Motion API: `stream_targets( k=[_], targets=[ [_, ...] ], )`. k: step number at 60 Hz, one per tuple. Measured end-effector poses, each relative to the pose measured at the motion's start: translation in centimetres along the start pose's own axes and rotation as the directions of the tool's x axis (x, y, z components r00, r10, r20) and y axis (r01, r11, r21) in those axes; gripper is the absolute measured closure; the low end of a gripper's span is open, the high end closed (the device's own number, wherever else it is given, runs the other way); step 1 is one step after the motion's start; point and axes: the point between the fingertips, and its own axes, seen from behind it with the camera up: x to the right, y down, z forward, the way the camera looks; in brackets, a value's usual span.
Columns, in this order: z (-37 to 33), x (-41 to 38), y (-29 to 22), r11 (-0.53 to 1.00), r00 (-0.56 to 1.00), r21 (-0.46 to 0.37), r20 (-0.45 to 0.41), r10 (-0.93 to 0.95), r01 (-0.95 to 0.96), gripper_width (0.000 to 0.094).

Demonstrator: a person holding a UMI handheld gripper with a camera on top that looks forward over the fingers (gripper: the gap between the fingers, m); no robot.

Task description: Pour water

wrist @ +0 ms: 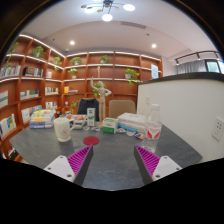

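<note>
My gripper (112,160) is open and empty above the grey table (110,150), its magenta pads (78,158) wide apart. A clear plastic water bottle (152,127) with a red label stands on the table beyond the right finger. A white cup (63,128) stands beyond the left finger. A small red coaster (91,141) lies flat on the table ahead, between the fingers' line and the cup. All three are apart from the gripper.
Boxes and small packages (42,118) crowd the far side of the table, with a white box (130,122) next to the bottle. Wooden shelves (100,70) with books and plants line the back wall. A white wall with a socket (217,127) stands on the right.
</note>
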Motion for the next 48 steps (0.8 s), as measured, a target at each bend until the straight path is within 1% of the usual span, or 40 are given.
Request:
stream_targets(
  k=[1,4,12,21,28,33,36,38,41,42,44,48],
  targets=[
    [0.8,2.3,0.5,1.000,1.000,-0.005,-0.006,-0.003,0.003,0.0071],
    [1.7,5.3,2.0,1.000,0.999,-0.026,-0.037,-0.003,0.002,0.0068],
    [4.6,10.7,3.6,0.999,0.996,-0.031,-0.081,0.027,-0.030,0.0068],
    [9.5,14.7,2.1,1.000,0.993,0.023,-0.122,0.009,-0.007,0.0066],
    [12.9,17.2,0.6,0.998,0.985,0.036,-0.165,-0.045,0.052,0.0069],
    [14.7,17.6,-0.5,0.996,0.986,0.057,-0.157,-0.059,0.068,0.0089],
    [15.5,17.3,-1.1,0.995,0.989,0.072,-0.135,-0.055,0.065,0.0138],
    [16.1,17.1,-1.4,0.995,0.991,0.081,-0.120,-0.051,0.061,0.0192],
    [16.6,16.8,-1.3,0.995,0.994,0.078,-0.099,-0.047,0.055,0.0322],
    [16.7,16.9,-1.4,0.995,0.994,0.080,-0.098,-0.043,0.051,0.0391],
    [16.9,16.7,-1.4,0.996,0.996,0.085,-0.088,-0.025,0.032,0.0410],
    [16.8,16.3,-1.5,0.996,0.997,0.088,-0.075,-0.020,0.027,0.0515]
  ],
)
